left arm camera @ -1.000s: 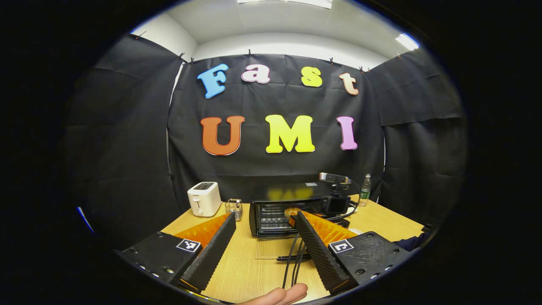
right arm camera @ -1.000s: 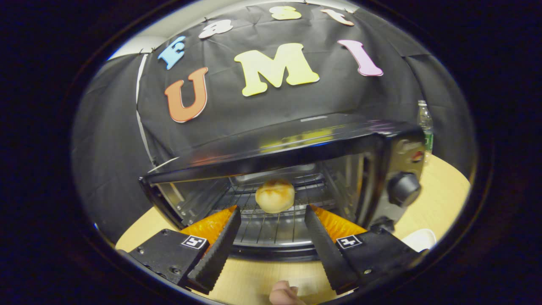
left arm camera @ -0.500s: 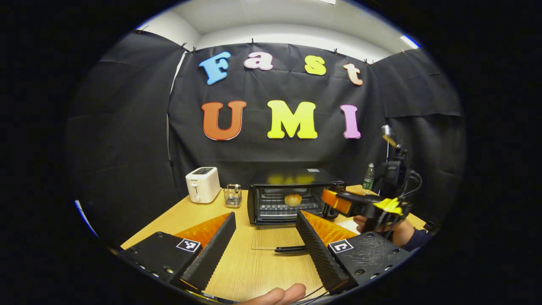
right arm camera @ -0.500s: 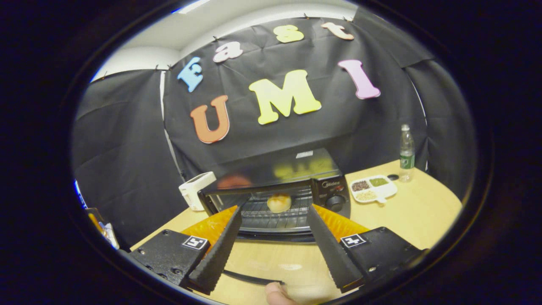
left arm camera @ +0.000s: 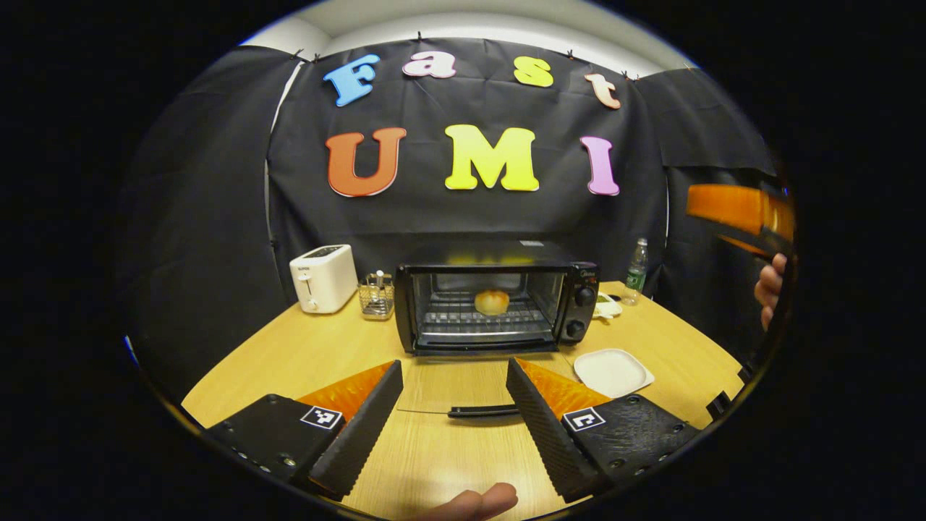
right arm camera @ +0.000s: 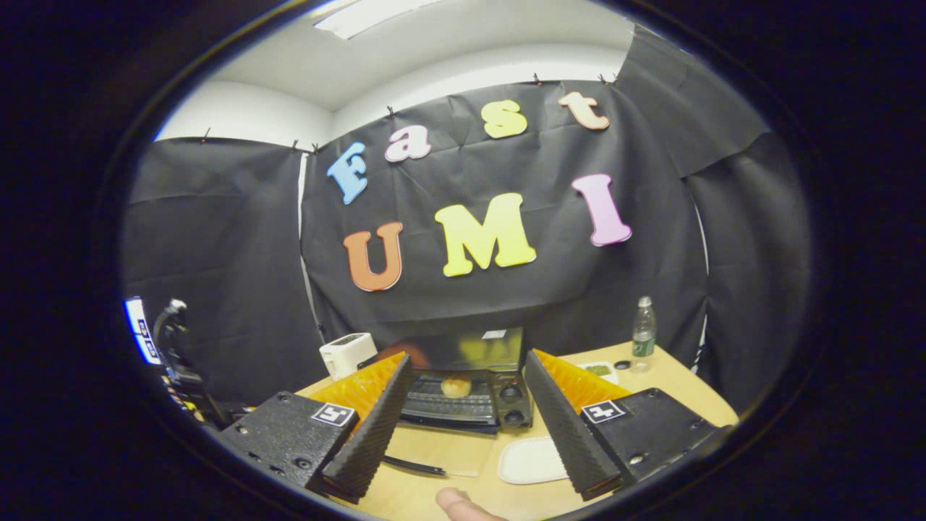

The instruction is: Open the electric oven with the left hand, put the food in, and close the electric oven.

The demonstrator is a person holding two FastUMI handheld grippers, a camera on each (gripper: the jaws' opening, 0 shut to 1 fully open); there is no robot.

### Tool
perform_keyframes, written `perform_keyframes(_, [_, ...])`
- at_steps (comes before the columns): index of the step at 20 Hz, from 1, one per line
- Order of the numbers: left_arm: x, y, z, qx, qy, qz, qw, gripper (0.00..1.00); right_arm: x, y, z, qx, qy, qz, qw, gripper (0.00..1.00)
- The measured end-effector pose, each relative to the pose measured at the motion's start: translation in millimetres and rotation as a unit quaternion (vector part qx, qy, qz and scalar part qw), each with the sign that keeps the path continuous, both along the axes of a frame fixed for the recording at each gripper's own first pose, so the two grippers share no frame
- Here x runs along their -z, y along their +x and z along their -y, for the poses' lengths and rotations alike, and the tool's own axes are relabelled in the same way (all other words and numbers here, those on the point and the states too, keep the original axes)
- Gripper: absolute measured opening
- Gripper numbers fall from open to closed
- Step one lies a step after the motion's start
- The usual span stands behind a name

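Electric oven (left arm camera: 498,297) open, bun (left arm camera: 492,302) inside; both grippers' fingers spread, empty; mis-hooked door handle (left arm camera: 483,411) could slip.

Electric oven (left arm camera: 498,297): black countertop unit, two round knobs stacked on its right-hand panel, standing upright toward the back of the wooden table. Door (left arm camera: 456,394): clear glass with a dark handle bar along its outer edge, swung fully down and lying flat before the cavity. Food (left arm camera: 492,302): one round, golden-brown bun, resting on the wire rack inside, near its middle.
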State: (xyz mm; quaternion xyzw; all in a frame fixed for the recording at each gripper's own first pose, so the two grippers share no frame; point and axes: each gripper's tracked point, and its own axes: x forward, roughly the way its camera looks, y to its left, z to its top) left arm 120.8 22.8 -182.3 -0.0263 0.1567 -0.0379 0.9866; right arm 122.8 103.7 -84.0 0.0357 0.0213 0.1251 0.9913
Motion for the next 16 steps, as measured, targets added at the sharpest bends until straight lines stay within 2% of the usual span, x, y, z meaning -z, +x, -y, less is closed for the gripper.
perform_keyframes(3, [30, 8, 21, 0.009, -0.014, -0.036, 0.999, 0.95, -27, -15, 44, 0.045, -0.006, 0.029, 0.999, 0.94])
perform_keyframes(9, [96, 19, 61, 0.04, -0.012, -0.133, 0.99, 0.95, -50, -46, 107, 0.092, -0.028, 0.044, 0.994, 0.94])
perform_keyframes(16, [126, 19, 65, 0.036, -0.01, -0.178, 0.983, 0.95, -33, -63, 119, 0.074, -0.009, 0.036, 0.997, 0.94])
